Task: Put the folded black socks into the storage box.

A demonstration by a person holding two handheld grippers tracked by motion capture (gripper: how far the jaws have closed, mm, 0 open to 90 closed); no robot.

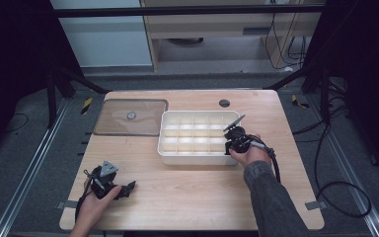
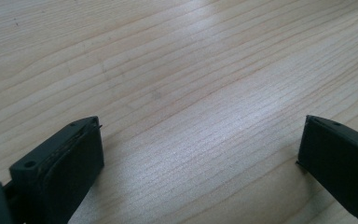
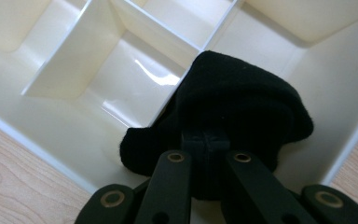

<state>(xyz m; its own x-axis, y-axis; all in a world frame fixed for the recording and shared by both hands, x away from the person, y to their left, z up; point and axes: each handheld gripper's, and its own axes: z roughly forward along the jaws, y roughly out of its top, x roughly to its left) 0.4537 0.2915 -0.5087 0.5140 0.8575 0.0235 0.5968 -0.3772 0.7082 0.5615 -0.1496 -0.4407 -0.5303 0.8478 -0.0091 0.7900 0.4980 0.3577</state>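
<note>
Tabletop (image 1: 192,197) of pale wood across the middle of the high view, bearing everything else. Clear lid (image 1: 131,117) flat at upper left of it, set aside, presumably to leave the box open for filling. White divided organiser box (image 1: 170,148) at centre, compartments bare in the high view, near right corner under the right gripper. Right gripper (image 1: 229,143) at centre right, tilted down over that corner, jaws pinched fully together on a black cloth bundle (image 3: 233,102). Bundle soft and rounded, sitting across a divider (image 3: 168,100) in the right gripper view, partly in the corner compartment and partly over its neighbour; likely held low like this so it can be lowered into one cell, though which cell cannot be told. Left gripper (image 1: 127,189) at lower left, resting near the table's front edge well apart from the box, jaws spread wide with only bare wood between them, apparently parked out of the way.
</note>
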